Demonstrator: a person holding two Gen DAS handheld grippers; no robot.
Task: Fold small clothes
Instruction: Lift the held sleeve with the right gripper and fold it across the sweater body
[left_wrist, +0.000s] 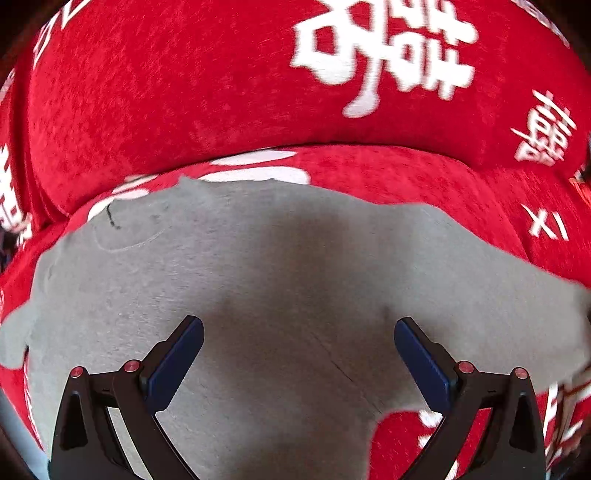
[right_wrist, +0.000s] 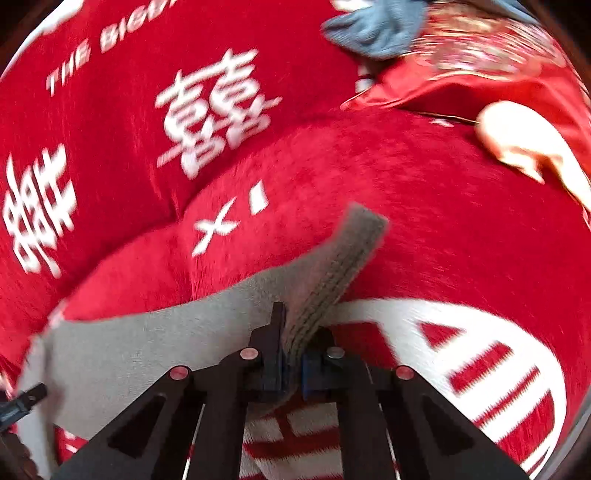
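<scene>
A small grey garment lies spread on a red sofa seat printed with white characters. My left gripper hovers over its middle, open, with only flat cloth under the wide gap between the blue pads. In the right wrist view the same grey garment runs off to the left. Its ribbed waistband sticks up between the pads of my right gripper, which is shut on it. A black fingertip of the left gripper shows at the far left edge.
The red sofa backrest rises right behind the garment. In the right wrist view a blue-grey cloth and a shiny red embroidered fabric lie at the far right of the seat, beside a pale blurred shape.
</scene>
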